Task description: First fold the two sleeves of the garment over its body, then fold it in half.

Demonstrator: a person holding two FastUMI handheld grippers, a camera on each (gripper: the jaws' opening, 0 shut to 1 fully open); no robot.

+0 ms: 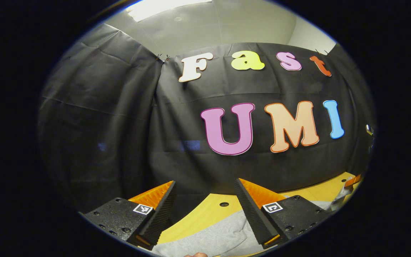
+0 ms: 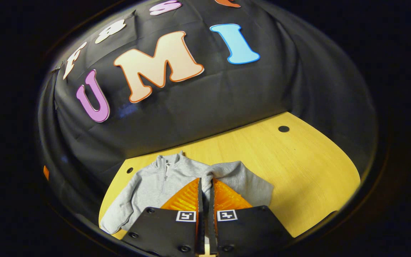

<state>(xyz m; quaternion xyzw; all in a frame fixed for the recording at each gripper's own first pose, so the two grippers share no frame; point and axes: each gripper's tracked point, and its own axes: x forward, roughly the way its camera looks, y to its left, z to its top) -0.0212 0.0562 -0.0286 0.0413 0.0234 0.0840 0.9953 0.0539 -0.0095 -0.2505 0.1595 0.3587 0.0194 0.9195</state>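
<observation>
A grey zip-collar sweatshirt [image 2: 148, 189] lies flat on the yellow wooden table [image 2: 298, 167], collar toward the booth's wall. In the right gripper view, my right gripper [image 2: 206, 180] is shut on one sleeve [image 2: 234, 171], whose cuff is pinched between the fingers over the garment's chest. The other sleeve [image 2: 120, 217] lies straight along the body's left side. In the left gripper view, my left gripper [image 1: 205, 182] stands open, held above the grey cloth [image 1: 209, 235] and pointing at the wall, with nothing between its fingers.
The black cloth wall [image 2: 191, 107] closes off the table's far edge just behind the collar. Small round holes [image 2: 283, 129] mark the tabletop. Bare wood stretches to the right of the garment. A fingertip [image 1: 196, 254] shows at the bottom edge of the left gripper view.
</observation>
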